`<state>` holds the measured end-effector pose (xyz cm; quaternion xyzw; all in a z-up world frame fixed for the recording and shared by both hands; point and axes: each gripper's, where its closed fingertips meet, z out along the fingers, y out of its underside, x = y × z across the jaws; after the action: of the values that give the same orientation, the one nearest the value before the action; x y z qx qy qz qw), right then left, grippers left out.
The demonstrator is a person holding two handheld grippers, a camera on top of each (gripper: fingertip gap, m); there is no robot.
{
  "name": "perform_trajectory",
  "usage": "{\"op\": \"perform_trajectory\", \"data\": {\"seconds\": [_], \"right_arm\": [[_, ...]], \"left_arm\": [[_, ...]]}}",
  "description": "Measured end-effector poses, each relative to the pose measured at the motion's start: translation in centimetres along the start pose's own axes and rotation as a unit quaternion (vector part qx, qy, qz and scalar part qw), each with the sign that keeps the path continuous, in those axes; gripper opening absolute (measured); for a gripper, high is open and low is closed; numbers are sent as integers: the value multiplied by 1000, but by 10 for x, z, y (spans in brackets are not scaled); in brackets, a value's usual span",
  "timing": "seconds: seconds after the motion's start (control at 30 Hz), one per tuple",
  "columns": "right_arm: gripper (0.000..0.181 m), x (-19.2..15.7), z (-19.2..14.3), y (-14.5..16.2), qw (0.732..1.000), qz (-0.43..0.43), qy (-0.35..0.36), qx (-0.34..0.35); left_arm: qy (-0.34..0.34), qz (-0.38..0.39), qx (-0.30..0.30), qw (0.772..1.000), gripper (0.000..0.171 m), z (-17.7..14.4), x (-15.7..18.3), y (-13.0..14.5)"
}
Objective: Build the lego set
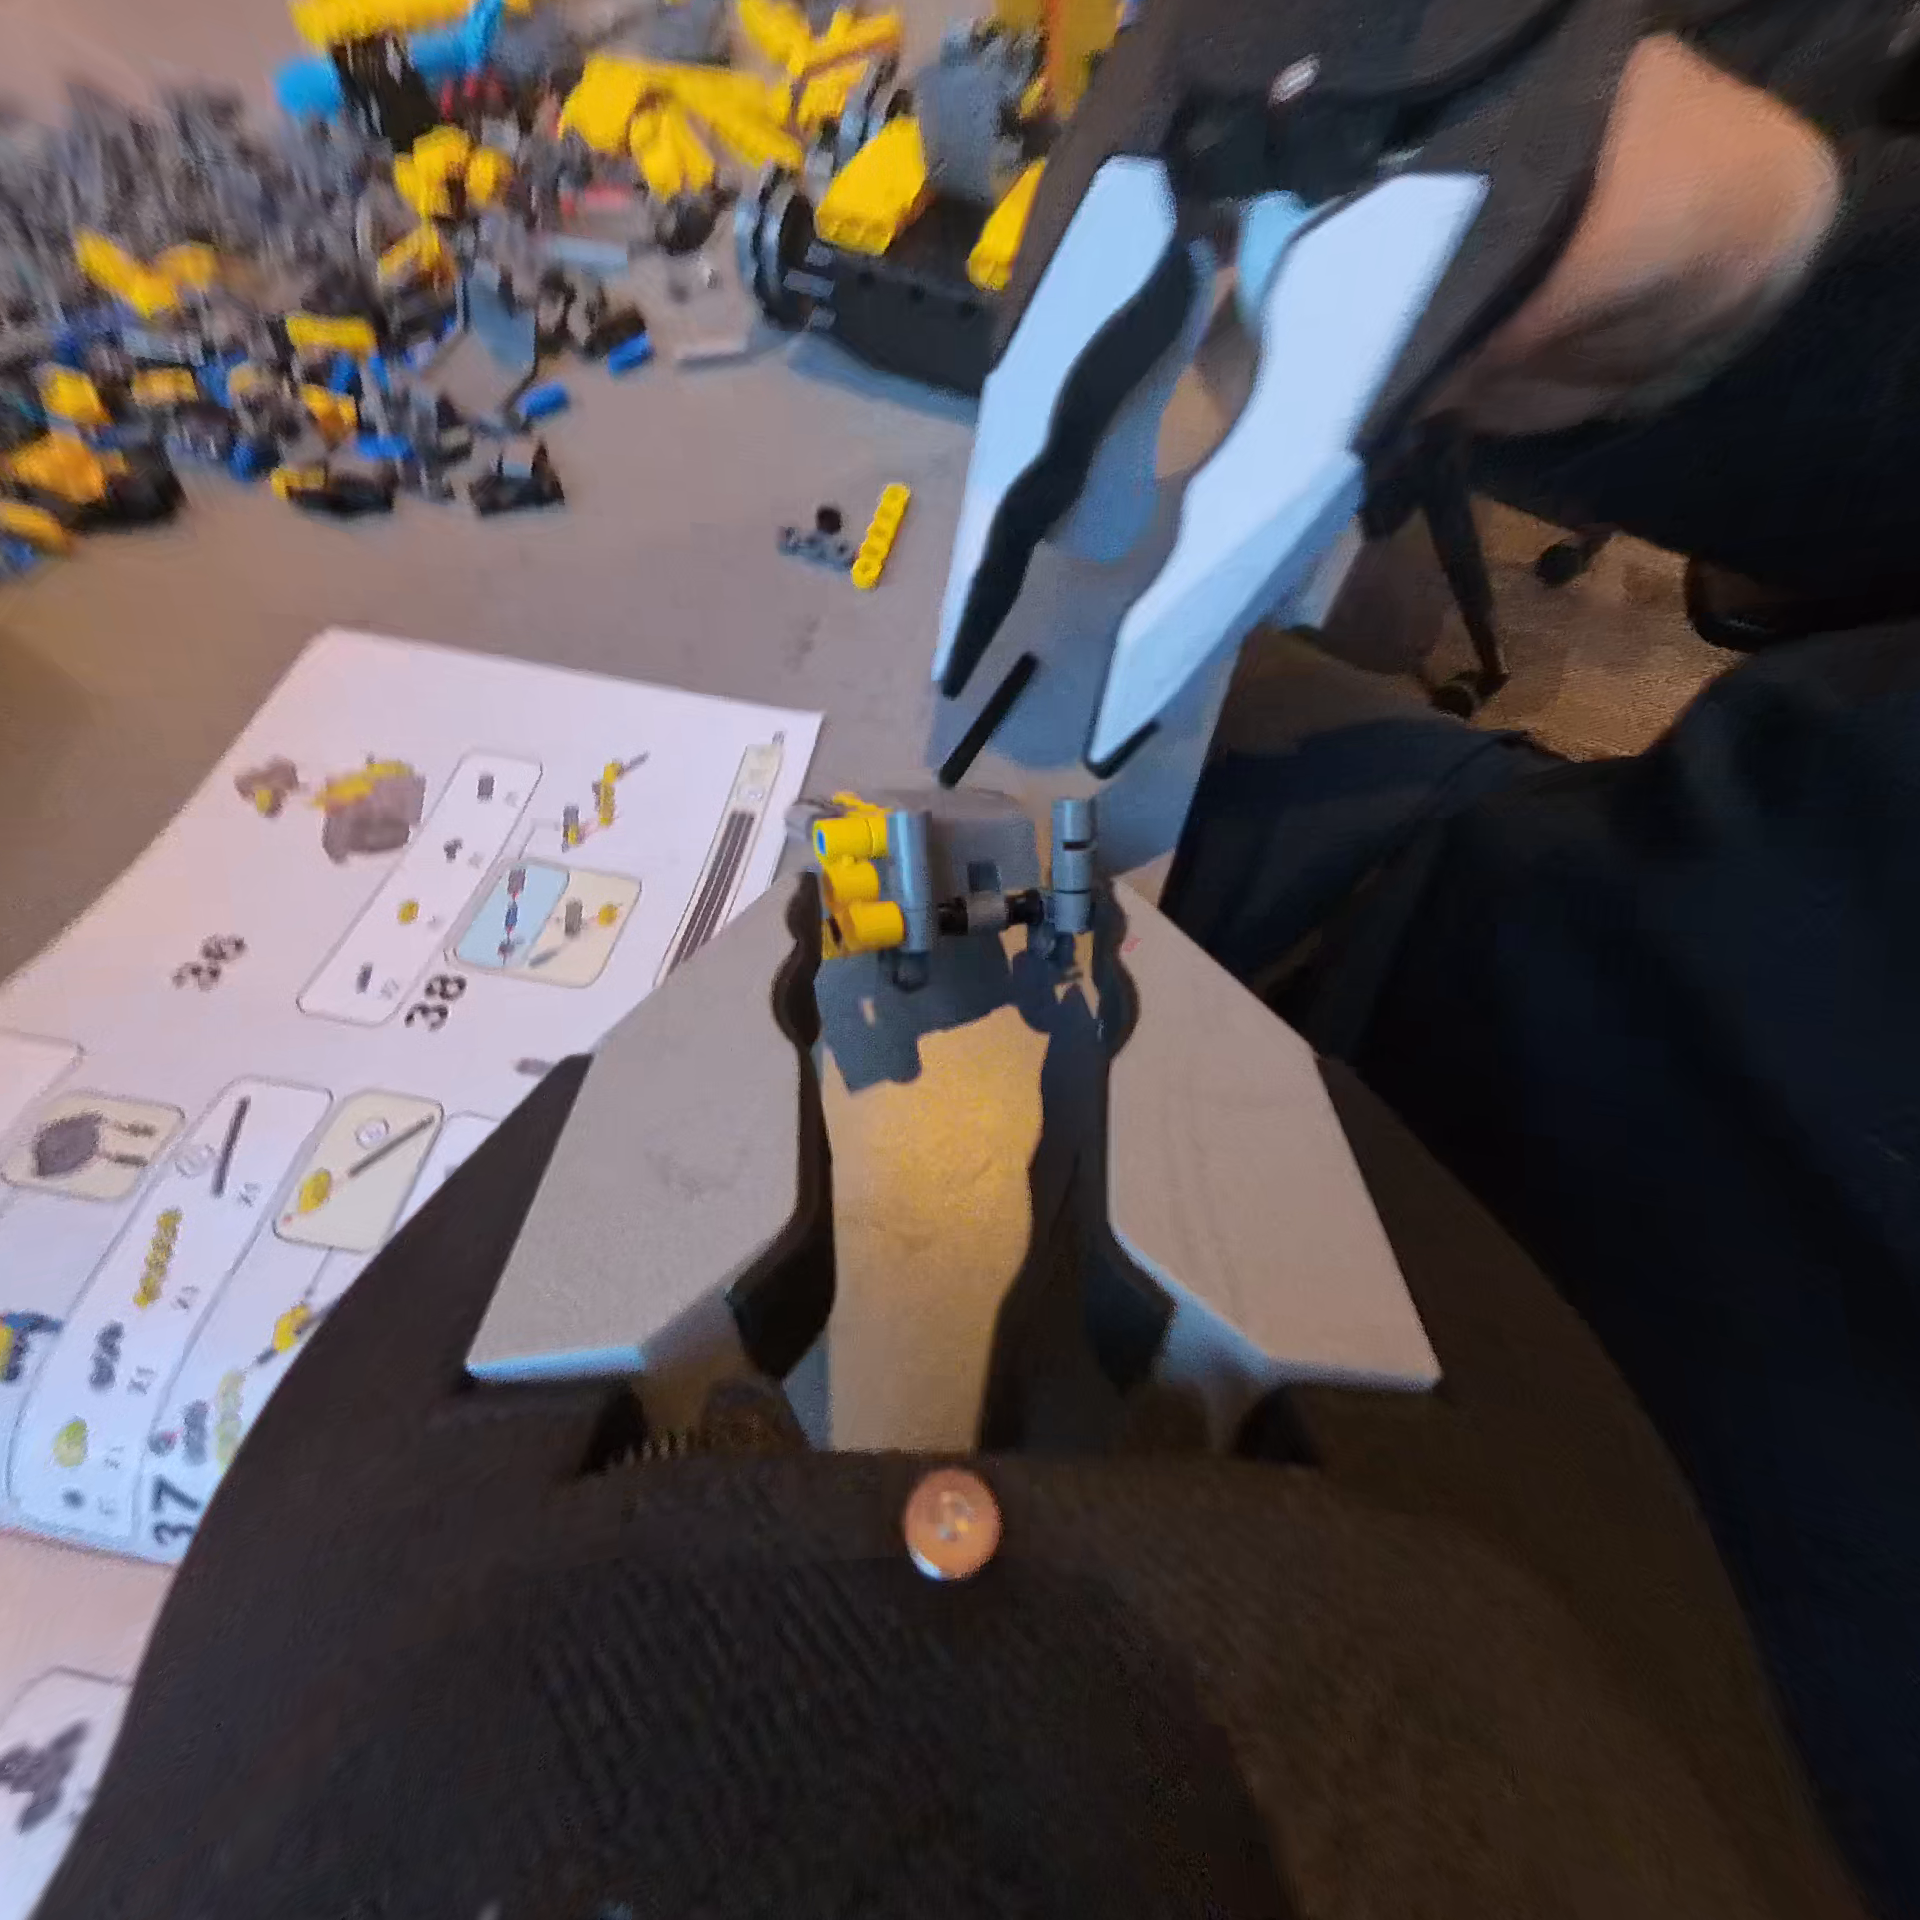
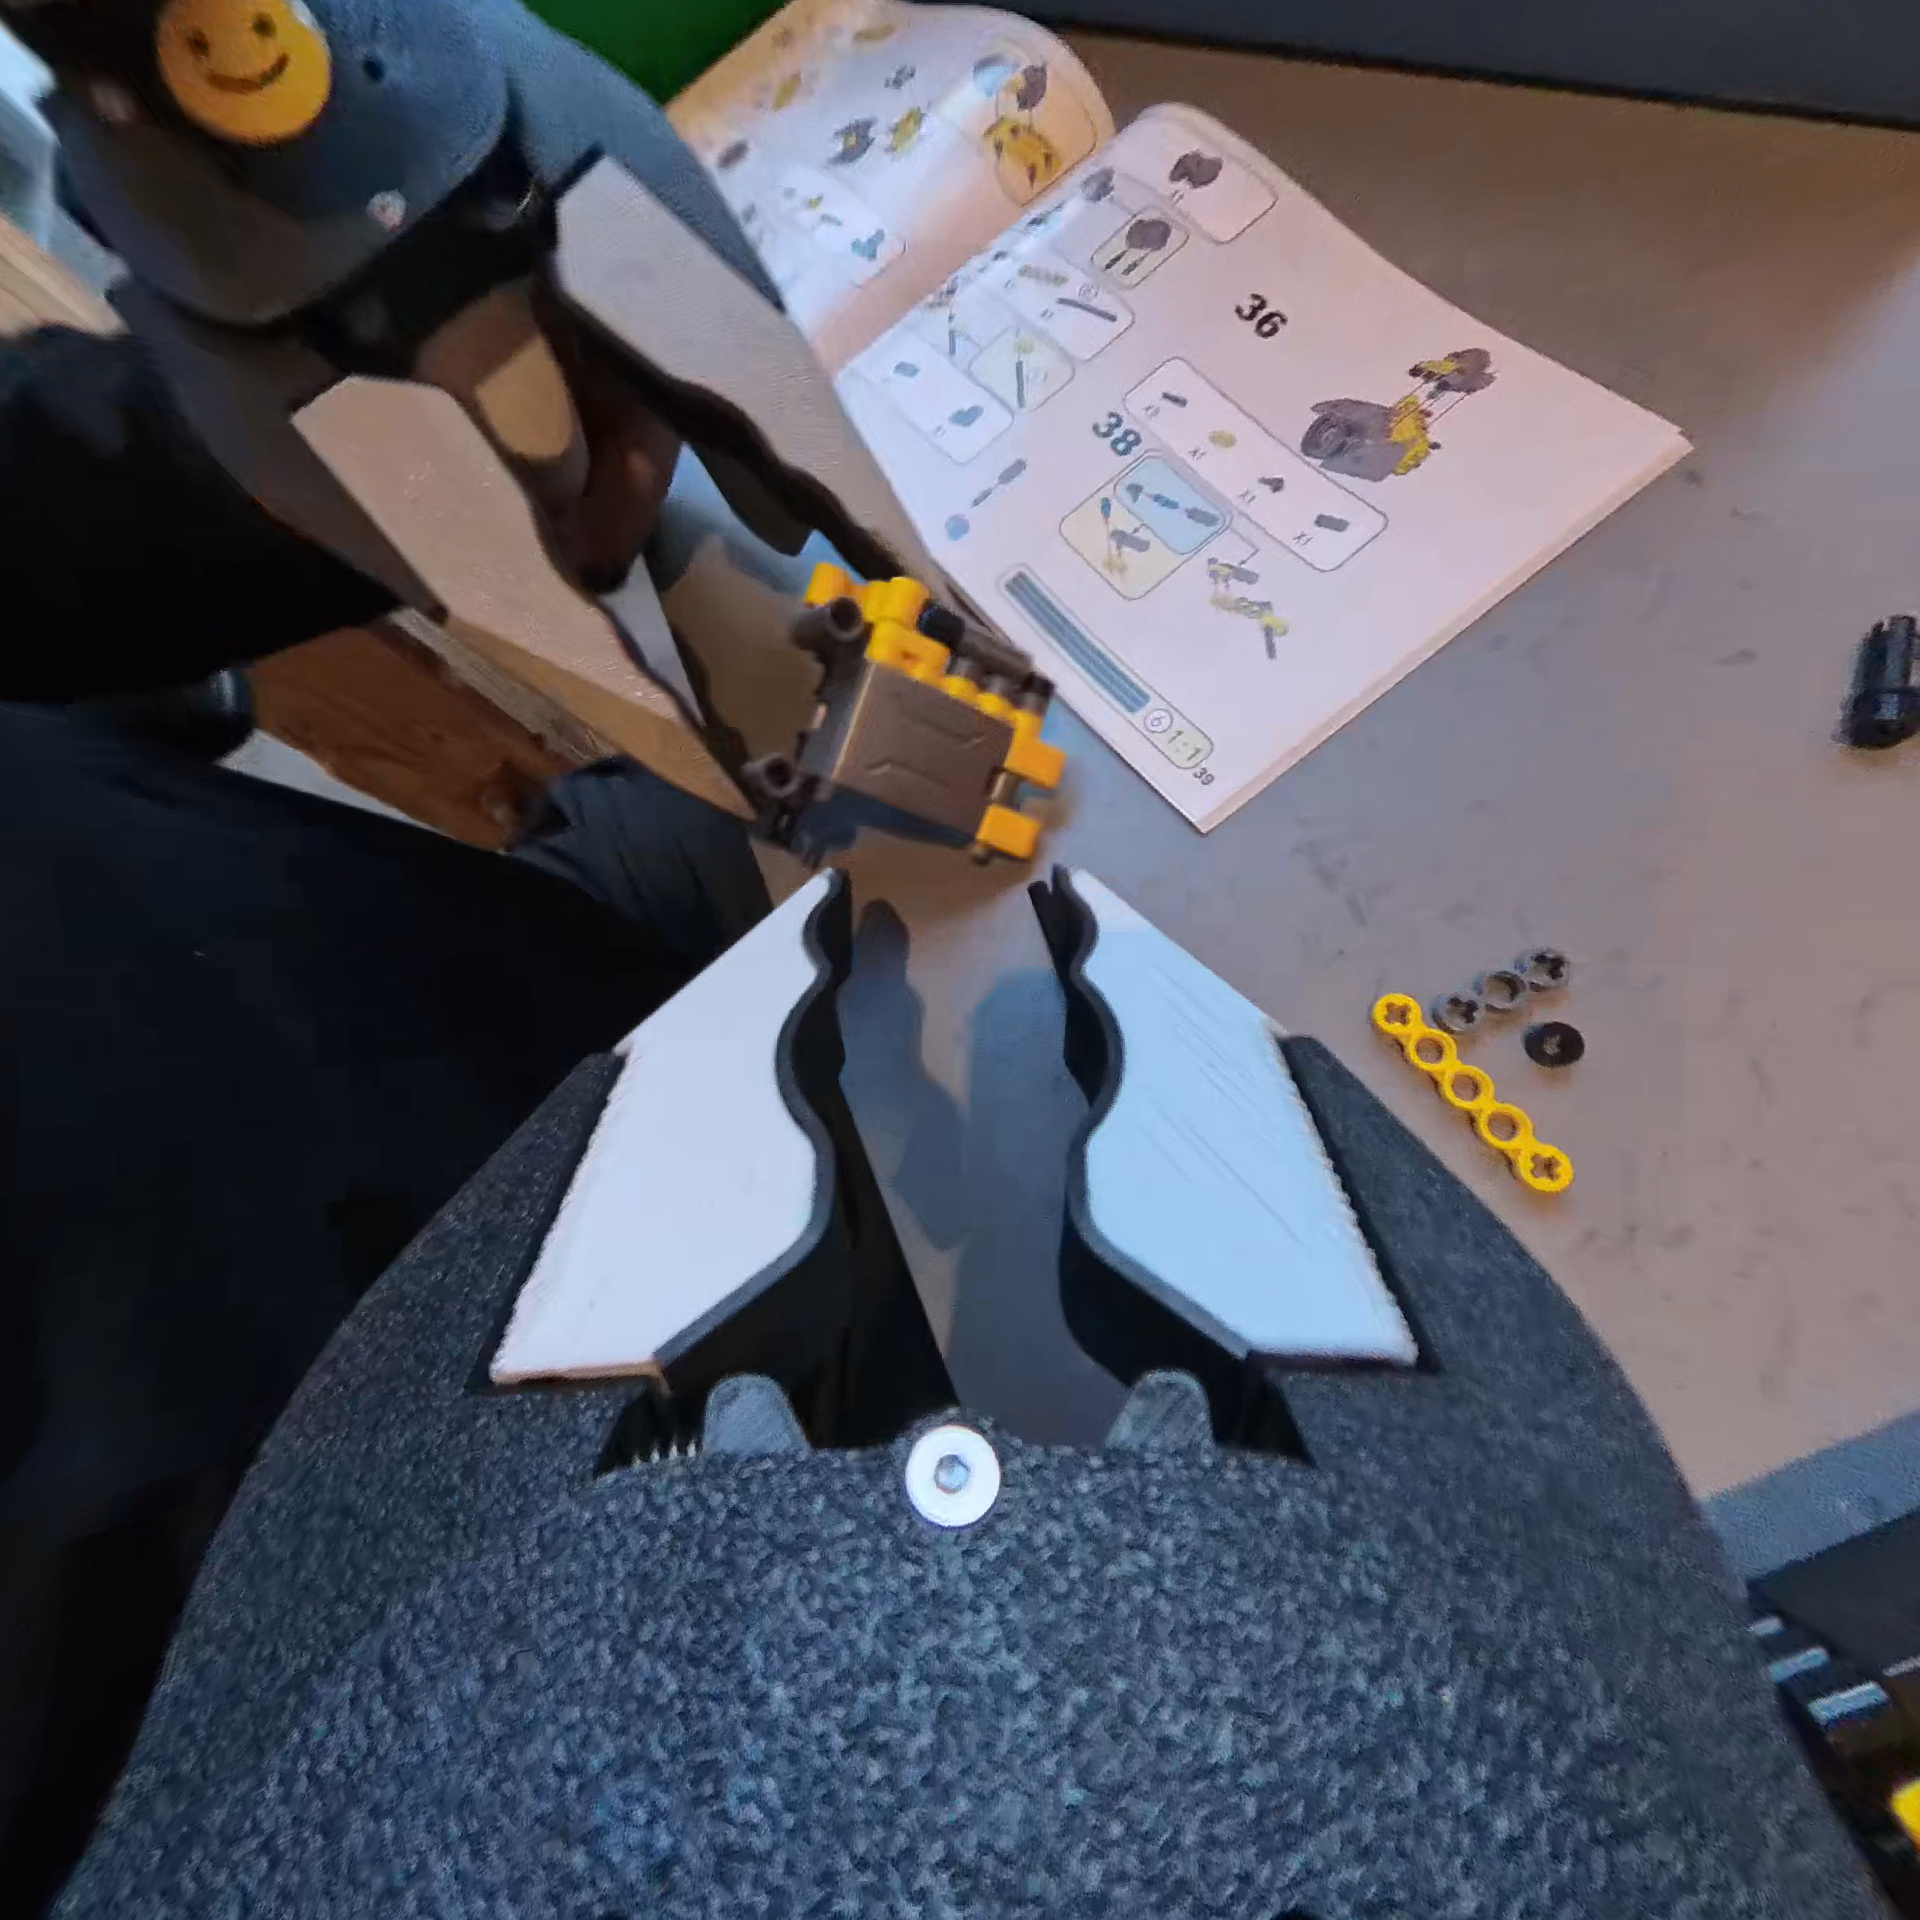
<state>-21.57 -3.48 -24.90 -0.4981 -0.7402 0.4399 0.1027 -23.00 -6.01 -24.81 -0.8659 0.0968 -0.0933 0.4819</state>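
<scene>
My left gripper [image 1: 951, 894] is shut on a small grey and yellow brick assembly [image 1: 914, 894] and holds it just above the grey table [image 1: 644, 582]. In the right wrist view the left gripper [image 2: 842, 707] comes in from the upper left with the assembly [image 2: 914, 727] between its tips. My right gripper [image 2: 940, 888] has its jaws apart, just short of the assembly. In the left wrist view the right gripper [image 1: 1029, 727] hangs above the assembly, with a thin black rod [image 1: 987, 717] at one fingertip. I cannot tell whether the rod is held.
An open instruction booklet [image 1: 416, 935] [image 2: 1195, 468] lies beside the assembly. A yellow holed beam [image 2: 1470, 1091] [image 1: 881, 537], small grey parts [image 2: 1496, 987] and a black ring [image 2: 1555, 1042] lie on the table. A black part [image 2: 1883, 696] lies farther off. Loose bricks [image 1: 416, 260] are piled at the back.
</scene>
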Motion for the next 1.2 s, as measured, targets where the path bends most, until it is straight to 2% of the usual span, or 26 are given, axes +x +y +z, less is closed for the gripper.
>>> {"op": "perform_trajectory", "data": {"seconds": [0.07,0.17,0.3,0.4,0.53,0.6,0.67,0.73,0.87,0.93,1.03,1.13,1.2], "right_arm": [[38,2,-2,-4,999,24,-15,21],[39,-1,-1,-6,997,37,-50,35],[50,-12,5,-3,996,-71,-50,13],[51,-16,10,-3,986,-165,-24,9],[56,-13,22,4,976,-216,-8,-29],[56,-10,28,7,969,-241,5,-46],[53,-10,31,6,964,-260,9,-52],[49,-10,33,5,962,-267,11,-51],[31,-8,33,4,962,-269,13,-50],[23,-9,32,4,962,-268,10,-48],[24,-8,31,3,965,-260,6,-47],[27,-9,32,5,964,-259,2,-52],[25,-9,32,6,964,-262,5,-53]], "left_arm": [[4,29,19,999,51,-4,3,-5],[25,42,-8,999,51,-5,7,2],[46,91,13,995,51,-13,15,-4],[67,83,38,994,51,-18,17,-11],[78,87,8,993,51,-17,12,-3],[81,106,-22,991,51,-15,11,6],[78,118,-84,986,51,-12,7,25],[67,113,-124,983,53,-10,2,34],[77,86,-126,985,53,-11,4,33],[75,52,-127,988,59,-11,0,31],[51,9,-123,991,64,-15,-10,22],[33,-20,-101,994,66,-19,-13,0],[24,-28,-114,993,71,-18,-14,-5]]}}
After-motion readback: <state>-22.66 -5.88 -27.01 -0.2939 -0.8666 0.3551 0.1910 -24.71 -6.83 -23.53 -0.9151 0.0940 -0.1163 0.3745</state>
